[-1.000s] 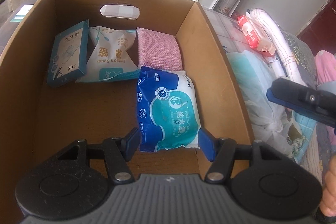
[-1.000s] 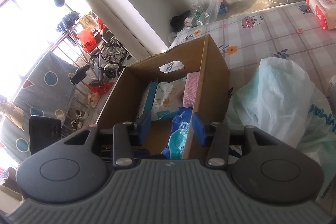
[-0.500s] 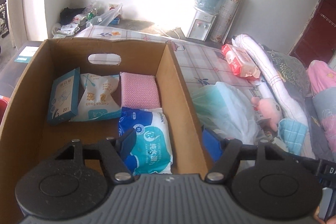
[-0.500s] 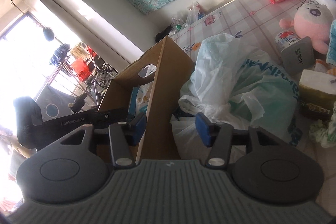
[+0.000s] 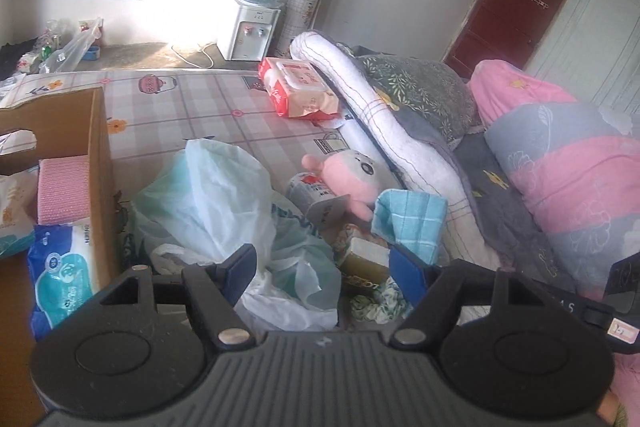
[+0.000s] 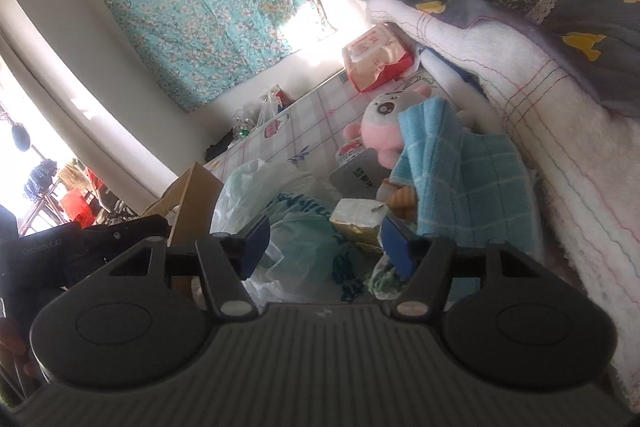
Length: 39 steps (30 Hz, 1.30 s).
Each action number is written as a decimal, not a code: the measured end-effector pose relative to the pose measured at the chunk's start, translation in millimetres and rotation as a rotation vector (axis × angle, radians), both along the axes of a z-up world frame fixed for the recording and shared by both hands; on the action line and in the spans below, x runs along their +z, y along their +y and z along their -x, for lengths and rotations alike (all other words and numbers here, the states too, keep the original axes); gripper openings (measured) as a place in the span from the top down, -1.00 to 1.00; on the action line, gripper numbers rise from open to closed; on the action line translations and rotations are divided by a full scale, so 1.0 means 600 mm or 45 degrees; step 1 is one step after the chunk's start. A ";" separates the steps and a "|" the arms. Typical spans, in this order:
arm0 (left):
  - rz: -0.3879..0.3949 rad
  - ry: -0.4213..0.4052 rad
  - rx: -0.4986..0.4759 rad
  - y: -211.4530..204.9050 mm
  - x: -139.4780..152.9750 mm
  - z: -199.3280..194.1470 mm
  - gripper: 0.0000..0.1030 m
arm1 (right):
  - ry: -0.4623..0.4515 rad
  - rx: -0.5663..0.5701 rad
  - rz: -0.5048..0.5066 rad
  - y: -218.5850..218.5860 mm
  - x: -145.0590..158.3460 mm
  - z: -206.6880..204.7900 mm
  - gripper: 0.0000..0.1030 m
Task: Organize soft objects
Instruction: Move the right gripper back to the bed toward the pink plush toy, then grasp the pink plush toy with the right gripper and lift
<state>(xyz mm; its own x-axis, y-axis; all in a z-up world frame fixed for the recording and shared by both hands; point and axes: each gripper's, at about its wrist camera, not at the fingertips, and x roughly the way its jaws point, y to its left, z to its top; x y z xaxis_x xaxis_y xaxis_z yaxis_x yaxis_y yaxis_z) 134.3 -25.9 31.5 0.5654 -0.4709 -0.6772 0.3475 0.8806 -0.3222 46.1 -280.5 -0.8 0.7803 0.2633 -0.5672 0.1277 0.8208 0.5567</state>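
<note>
In the right wrist view, pale lettering on the black body of the other gripper (image 6: 80, 247) at the left edge reads roughly "Genrobot.AI", too soft to be sure of each letter. In the left wrist view the blue wipes pack (image 5: 64, 279) in the cardboard box (image 5: 100, 163) carries a round badge with a number and Chinese print, all too blurred to read, as is the print on the red-and-white pack (image 5: 300, 87) and the plastic bag (image 5: 224, 195)

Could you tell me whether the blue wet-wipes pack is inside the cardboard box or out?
Inside: the wet-wipes pack lies on the cardboard box floor, against its right wall.
</note>
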 end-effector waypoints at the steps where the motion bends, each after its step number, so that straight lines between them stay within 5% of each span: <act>1: -0.008 0.005 -0.018 -0.015 -0.004 -0.004 -0.44 | 0.005 -0.019 0.007 -0.011 -0.005 0.002 -0.22; 6: -0.030 0.007 -0.051 -0.070 -0.011 -0.034 -0.44 | -0.005 -0.030 0.056 -0.050 -0.002 -0.019 -0.23; 8: -0.043 -0.066 -0.074 -0.089 -0.008 -0.047 -0.44 | -0.020 -0.021 0.059 -0.064 0.008 -0.039 -0.23; 16: -0.215 -0.106 -0.151 -0.160 -0.026 -0.124 -0.35 | 0.082 0.067 -0.041 -0.139 0.030 -0.217 -0.29; 27: -0.347 0.008 -0.235 -0.228 -0.092 -0.229 -0.34 | 0.464 0.195 -0.019 -0.128 -0.089 -0.456 -0.47; 33: -0.304 0.153 -0.260 -0.248 -0.132 -0.275 -0.34 | 0.550 0.233 -0.036 -0.124 -0.141 -0.509 -0.54; 39: -0.338 0.139 -0.263 -0.264 -0.151 -0.287 -0.33 | 0.569 0.266 -0.114 -0.135 -0.172 -0.515 -0.55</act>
